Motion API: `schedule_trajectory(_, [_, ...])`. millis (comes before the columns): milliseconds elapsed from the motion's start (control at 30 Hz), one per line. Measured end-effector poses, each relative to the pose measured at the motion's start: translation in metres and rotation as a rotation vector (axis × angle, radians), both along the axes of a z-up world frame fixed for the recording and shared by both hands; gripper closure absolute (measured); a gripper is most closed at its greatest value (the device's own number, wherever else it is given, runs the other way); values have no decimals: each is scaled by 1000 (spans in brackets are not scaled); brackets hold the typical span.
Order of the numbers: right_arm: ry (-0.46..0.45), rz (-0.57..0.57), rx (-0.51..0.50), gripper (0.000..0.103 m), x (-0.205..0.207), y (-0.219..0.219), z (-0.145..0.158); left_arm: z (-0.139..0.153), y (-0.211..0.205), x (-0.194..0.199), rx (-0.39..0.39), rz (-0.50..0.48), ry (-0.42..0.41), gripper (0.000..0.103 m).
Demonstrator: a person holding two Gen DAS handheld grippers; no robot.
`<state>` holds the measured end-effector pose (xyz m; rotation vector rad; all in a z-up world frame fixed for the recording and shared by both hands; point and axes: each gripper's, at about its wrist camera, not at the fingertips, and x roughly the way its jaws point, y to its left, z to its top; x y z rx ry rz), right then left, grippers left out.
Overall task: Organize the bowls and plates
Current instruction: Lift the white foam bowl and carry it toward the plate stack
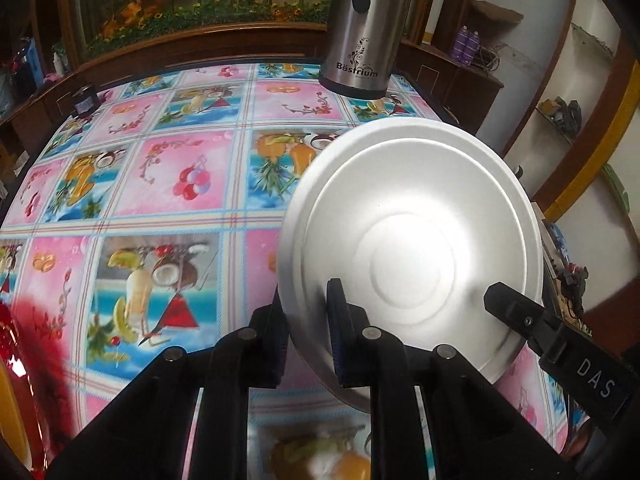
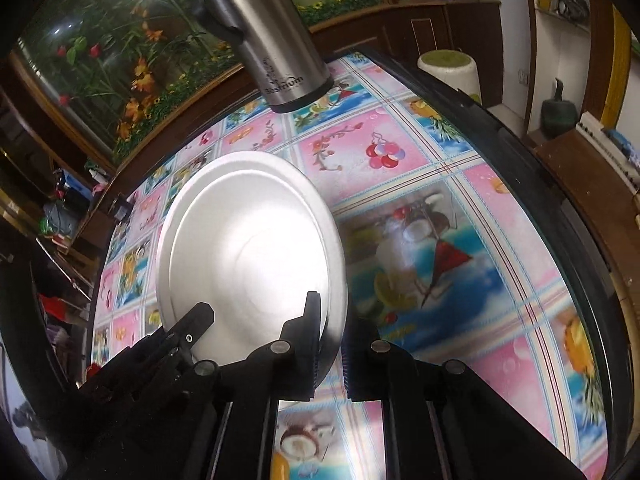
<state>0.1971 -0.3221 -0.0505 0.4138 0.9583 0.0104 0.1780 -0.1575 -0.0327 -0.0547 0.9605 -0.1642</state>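
A white bowl is held tilted above the table, its inside facing me, and it also shows in the right wrist view. My left gripper is shut on the bowl's left rim. My right gripper is shut on the bowl's right rim. The right gripper's finger shows in the left wrist view over the bowl's right edge. The left gripper's finger shows in the right wrist view at the bowl's lower left.
A steel flask stands at the table's far edge, also seen from the right wrist. The table has a colourful fruit-print cloth. A red object lies at the near left. A wooden cabinet runs behind.
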Motion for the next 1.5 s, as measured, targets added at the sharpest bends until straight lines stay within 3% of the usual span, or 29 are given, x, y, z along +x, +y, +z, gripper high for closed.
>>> schedule_trajectory(667, [-64,87,-65,94,-58,60,21,14,59,-57,-37,47,-43,88])
schedule_trajectory(1500, [-126,168,-104,93,-89,104,41,33,105,-94,-52,90,-99,88])
